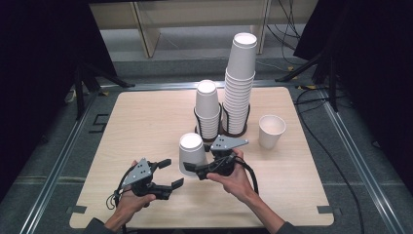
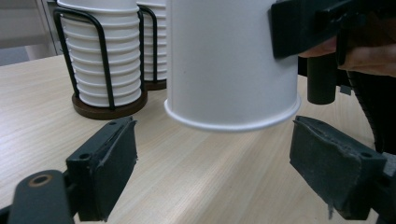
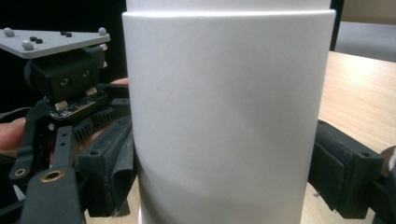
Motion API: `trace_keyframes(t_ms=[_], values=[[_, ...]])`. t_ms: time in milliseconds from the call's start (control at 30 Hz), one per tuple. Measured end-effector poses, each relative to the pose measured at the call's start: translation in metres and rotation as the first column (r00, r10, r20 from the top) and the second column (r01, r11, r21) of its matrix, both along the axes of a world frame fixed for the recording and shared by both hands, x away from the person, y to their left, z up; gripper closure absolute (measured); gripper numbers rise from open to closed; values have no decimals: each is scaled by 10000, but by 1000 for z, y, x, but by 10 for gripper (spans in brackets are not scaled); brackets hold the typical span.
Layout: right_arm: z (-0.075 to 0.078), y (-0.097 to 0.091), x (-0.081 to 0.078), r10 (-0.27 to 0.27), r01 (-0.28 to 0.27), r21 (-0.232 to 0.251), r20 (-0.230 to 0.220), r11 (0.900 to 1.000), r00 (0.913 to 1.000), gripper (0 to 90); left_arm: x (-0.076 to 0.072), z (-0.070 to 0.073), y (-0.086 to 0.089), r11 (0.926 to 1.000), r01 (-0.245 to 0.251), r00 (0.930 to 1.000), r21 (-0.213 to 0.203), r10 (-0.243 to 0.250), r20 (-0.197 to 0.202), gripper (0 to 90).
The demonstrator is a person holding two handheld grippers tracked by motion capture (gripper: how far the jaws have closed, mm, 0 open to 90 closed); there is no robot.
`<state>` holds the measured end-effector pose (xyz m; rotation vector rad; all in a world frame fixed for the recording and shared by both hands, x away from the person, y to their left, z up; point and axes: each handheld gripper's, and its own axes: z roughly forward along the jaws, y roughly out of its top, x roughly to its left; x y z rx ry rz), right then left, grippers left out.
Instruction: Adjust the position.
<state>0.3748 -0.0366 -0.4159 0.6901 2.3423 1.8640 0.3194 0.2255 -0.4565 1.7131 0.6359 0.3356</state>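
Note:
An upside-down white paper cup (image 1: 191, 152) hangs just off the wooden table (image 1: 141, 122), near its front middle. My right gripper (image 1: 196, 165) is shut on the cup's wall from the right side. In the right gripper view the cup (image 3: 224, 93) sits between the two black pads (image 3: 109, 163), both against its sides. In the left gripper view the cup's rim (image 2: 231, 122) floats a little above the wood. My left gripper (image 1: 174, 172) stands open to the cup's front left, nothing between its jaws (image 2: 215, 144), pointing at the cup.
Two black wire holders stand behind the cup: a short stack of cups (image 1: 207, 109) and a tall stack (image 1: 240, 83). A single upright cup (image 1: 271, 130) stands to their right. The table's left half is bare wood, and dark stands and cables surround the table.

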Motion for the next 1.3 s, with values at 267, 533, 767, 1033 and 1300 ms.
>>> trace_keyframes(t_ms=[267,533,767,1033,1300], values=[[-5,14,-4,225,-221,-174,217,9996,9995,184,1,0,-1,9995,158,9997,-281,-163,-167,141],[-8,27,-9,306,-304,-64,252,9995,9992,185,1,-2,-5,9997,152,9994,-204,-158,-296,81],[-8,33,-14,435,-436,71,88,9990,9990,186,1,-2,-7,9996,58,9994,-289,-68,-332,11],[-11,44,-21,903,-902,174,-105,9958,9959,186,1,-2,-8,9991,241,9989,-336,-254,-398,11],[-12,44,-20,998,-1001,299,119,9945,9949,167,0,0,-7,9989,321,9994,-355,-327,-144,92]])
